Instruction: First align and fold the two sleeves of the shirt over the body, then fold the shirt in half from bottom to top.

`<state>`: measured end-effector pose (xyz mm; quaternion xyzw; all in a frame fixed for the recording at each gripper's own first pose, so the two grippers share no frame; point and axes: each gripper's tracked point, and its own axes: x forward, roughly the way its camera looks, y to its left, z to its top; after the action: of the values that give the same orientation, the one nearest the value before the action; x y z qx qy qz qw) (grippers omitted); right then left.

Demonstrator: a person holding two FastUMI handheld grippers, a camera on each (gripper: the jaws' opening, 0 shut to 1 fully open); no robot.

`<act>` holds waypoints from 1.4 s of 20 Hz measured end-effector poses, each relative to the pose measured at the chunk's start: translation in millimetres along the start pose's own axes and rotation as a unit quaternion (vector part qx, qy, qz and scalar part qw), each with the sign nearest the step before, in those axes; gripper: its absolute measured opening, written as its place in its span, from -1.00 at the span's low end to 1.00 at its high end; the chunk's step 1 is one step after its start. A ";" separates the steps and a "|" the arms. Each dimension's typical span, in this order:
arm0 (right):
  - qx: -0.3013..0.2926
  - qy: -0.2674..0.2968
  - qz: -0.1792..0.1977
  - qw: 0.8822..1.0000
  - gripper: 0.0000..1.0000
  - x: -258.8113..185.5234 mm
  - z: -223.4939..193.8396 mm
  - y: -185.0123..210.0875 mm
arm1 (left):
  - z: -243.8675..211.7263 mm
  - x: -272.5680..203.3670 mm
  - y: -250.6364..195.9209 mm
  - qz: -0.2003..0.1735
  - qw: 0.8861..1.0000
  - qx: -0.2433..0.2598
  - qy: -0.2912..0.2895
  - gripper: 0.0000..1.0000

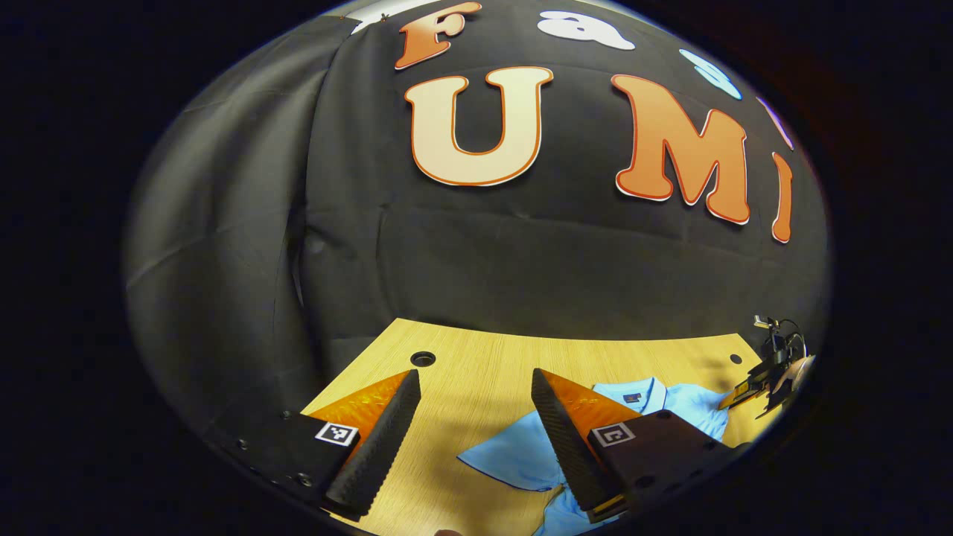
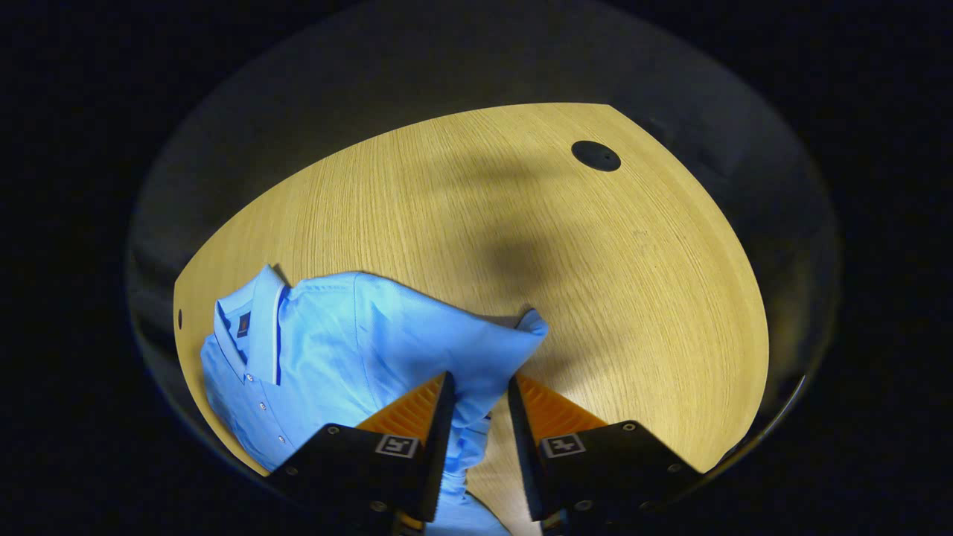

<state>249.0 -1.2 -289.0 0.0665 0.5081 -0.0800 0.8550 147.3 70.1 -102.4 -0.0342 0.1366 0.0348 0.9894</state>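
Light blue collared shirt (image 2: 320,350) lies on the wooden table (image 2: 461,223), collar and button placket showing. Right gripper (image 2: 476,394) holds a raised sleeve (image 2: 476,350), fingers close together with cloth between. Left gripper (image 1: 476,417) hovers above the table, jaws wide apart, holding nothing.

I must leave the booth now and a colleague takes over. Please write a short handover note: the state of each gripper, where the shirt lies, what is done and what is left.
Left gripper: open, holding nothing, hovering over the light wooden table beside the shirt's left part.
Right gripper: fingers narrowed around the raised sleeve of the light blue collared shirt; whether both press on it cannot be told.
Shirt: lies on the table, collar at the far side, buttons up.
Done: this sleeve is lifted, not yet laid over the body.
Left: lay it down, fold the other sleeve, then fold bottom to top.
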 end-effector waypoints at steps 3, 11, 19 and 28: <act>0.002 -0.007 0.005 1.000 -0.87 -1.7 5.2 1.5 | 5.6 -5.0 1.0 0.011 1.000 0.005 -0.004 0.96; -0.085 -0.065 -0.007 0.994 -0.99 -41.4 26.9 11.6 | 20.4 -38.2 1.9 0.032 0.999 0.004 -0.034 0.96; -0.129 -0.129 -0.012 0.983 -0.99 -107.4 24.0 70.5 | 20.1 -41.9 18.4 0.000 0.999 0.018 -0.036 0.96; -0.188 -0.129 -0.008 0.974 -0.99 -104.9 -25.1 159.4 | 7.3 -39.2 62.7 -0.021 0.999 0.013 -0.025 0.96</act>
<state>210.6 167.0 -203.5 -0.1101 0.4004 0.0016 0.9097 106.7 130.7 -88.4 -0.0233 0.1113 0.0128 0.9934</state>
